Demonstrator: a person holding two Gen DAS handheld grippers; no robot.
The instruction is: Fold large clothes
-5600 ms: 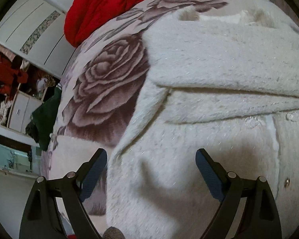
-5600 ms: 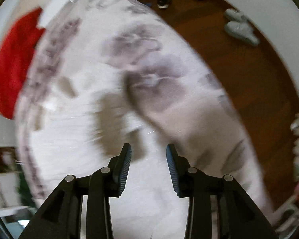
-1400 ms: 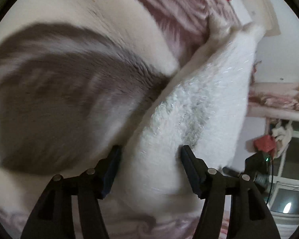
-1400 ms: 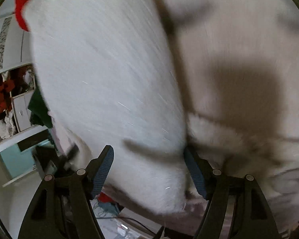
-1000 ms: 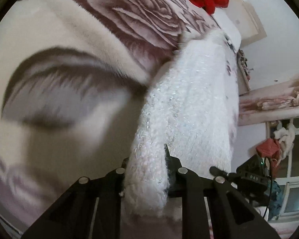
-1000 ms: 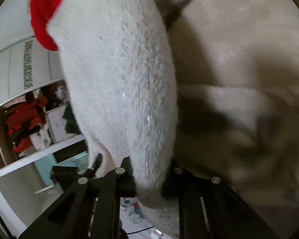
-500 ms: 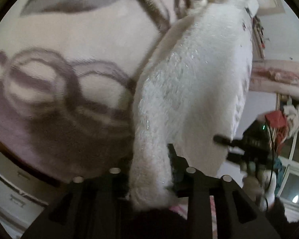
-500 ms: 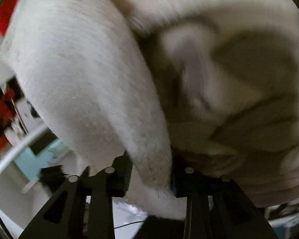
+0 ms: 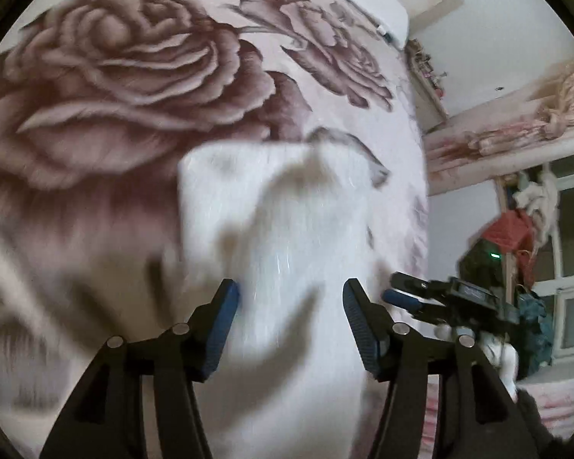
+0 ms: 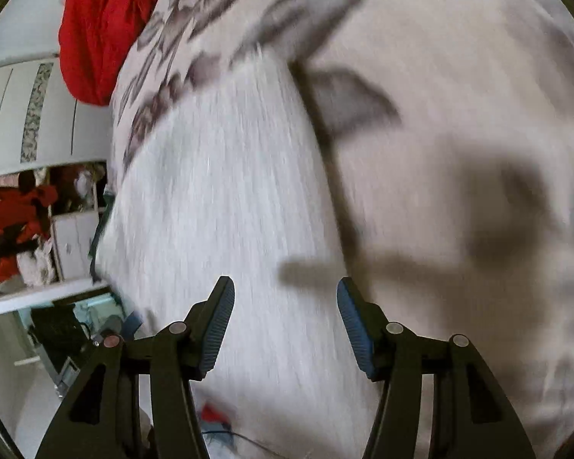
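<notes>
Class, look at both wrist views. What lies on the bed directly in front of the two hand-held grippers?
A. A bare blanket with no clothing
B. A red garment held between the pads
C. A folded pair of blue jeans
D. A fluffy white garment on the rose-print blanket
D: a fluffy white garment lies on the rose-print blanket; the red garment sits far off at the bed's end.

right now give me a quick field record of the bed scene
garment: white fuzzy knit garment, lying on the bed, blurred
surface: plush rose-print blanket
left gripper: opening, blue-padded fingers either side of the garment, not pressing
right gripper: opening, over the garment's edge, nothing gripped
background: red fabric bundle at the bed's far end
</notes>
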